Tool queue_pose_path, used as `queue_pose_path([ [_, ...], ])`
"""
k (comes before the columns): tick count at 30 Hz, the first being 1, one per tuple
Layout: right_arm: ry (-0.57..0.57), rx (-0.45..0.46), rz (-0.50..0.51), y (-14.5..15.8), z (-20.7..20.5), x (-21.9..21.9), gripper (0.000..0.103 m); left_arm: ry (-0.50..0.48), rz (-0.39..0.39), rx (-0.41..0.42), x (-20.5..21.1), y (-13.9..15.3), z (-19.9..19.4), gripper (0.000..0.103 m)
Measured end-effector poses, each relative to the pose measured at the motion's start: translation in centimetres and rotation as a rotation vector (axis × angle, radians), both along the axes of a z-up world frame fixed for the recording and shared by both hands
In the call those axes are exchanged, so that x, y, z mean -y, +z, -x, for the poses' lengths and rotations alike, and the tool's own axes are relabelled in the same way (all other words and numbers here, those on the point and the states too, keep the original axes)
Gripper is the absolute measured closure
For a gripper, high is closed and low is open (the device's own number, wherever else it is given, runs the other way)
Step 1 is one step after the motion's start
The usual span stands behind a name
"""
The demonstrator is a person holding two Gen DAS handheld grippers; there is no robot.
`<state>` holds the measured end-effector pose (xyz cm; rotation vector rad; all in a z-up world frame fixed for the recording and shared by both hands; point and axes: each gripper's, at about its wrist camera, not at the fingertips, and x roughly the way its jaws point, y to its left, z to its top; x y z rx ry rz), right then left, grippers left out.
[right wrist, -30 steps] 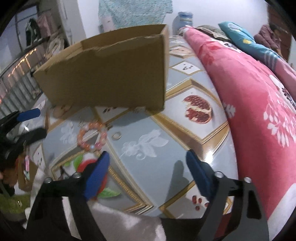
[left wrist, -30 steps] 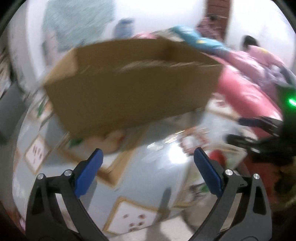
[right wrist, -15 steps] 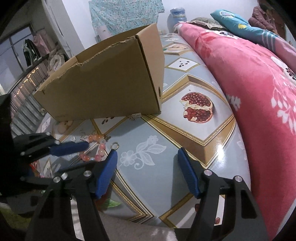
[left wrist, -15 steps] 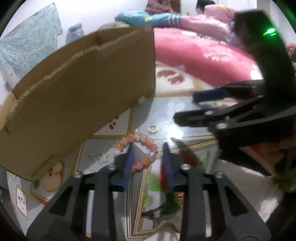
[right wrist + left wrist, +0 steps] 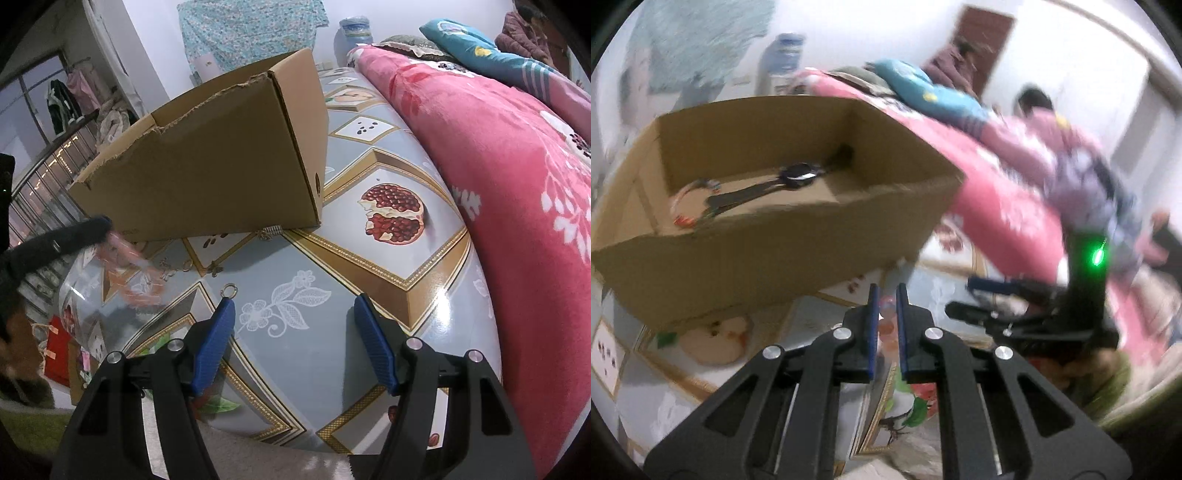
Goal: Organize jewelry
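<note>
Bead bracelet [image 5: 886, 314], pink and orange: pinched between the blue pads of the left gripper [image 5: 885, 295], whose jaws have just been closing and now stand nearly together on it. Left wrist view shows only a few beads in the narrow gap; right wrist view shows the rest as a blurred loop [image 5: 136, 273] hanging below that gripper's dark tip, off the table.

Cardboard box [image 5: 768, 221]: ahead of and above the left gripper's tips, open at the top. Interior seen only in the left wrist view: a dark wristwatch [image 5: 798, 175] lying flat, and beside it a thin ring-shaped piece with red beads [image 5: 687, 206], too blurred to tell more. Right wrist view gives only the outer walls and torn upper edge.

Right gripper [image 5: 295, 317]: jaws well apart, nothing between them, above the patterned table [image 5: 369, 266]. In the left wrist view it appears to the right of the left gripper [image 5: 967, 299], a green light on its body.

Small metal ring [image 5: 229, 290]: on the table just ahead of the right gripper's left pad; right wrist view only.

Further small metal pieces [image 5: 177, 269]: on the table near the box's base, beyond the ring; right wrist view only, kind unclear.

Pink floral blanket [image 5: 517, 166]: right of the right gripper, along the table edge.
</note>
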<state>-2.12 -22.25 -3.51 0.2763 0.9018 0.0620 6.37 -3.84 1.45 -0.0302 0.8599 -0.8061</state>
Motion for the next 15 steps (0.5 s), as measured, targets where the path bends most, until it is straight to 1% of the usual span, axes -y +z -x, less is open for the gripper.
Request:
queue_pose_path([
  [1,0.000,-0.001,0.002,0.0,0.0,0.0,0.038,0.017,0.015,-0.010,-0.5,0.1,-0.3,0.095],
  [3,-0.002,-0.003,0.006,0.0,-0.1,0.0,0.038,0.066,0.064,-0.045,-3.0,0.2,-0.9,0.095],
  [4,-0.002,-0.004,0.007,0.0,-0.1,0.0,0.038,0.088,0.075,-0.060,-3.9,0.0,-1.2,0.095],
  [7,-0.004,-0.007,0.018,0.1,-0.1,-0.2,0.038,0.159,0.115,-0.161,-7.1,-1.7,-2.4,0.095],
  [8,-0.004,-0.009,0.021,0.1,-0.2,-0.2,0.038,0.187,0.145,-0.206,-8.4,-2.8,-2.9,0.095],
  [9,-0.004,-0.010,0.025,0.1,-0.1,-0.3,0.038,0.216,0.156,-0.234,-9.2,-3.7,-3.3,0.095],
  [10,-0.005,-0.012,0.028,0.1,-0.2,-0.3,0.038,0.255,0.161,-0.270,-10.4,-4.9,-3.8,0.095],
  [12,-0.004,-0.016,0.037,0.2,-0.2,-0.4,0.038,0.305,0.146,-0.285,-11.5,-5.9,-4.1,0.095],
  [14,-0.005,-0.019,0.043,0.2,-0.2,-0.5,0.038,0.344,0.104,-0.266,-12.1,-6.1,-4.1,0.095],
  [15,-0.006,-0.019,0.045,0.2,-0.2,-0.5,0.038,0.360,0.081,-0.245,-12.2,-5.9,-3.9,0.093],
])
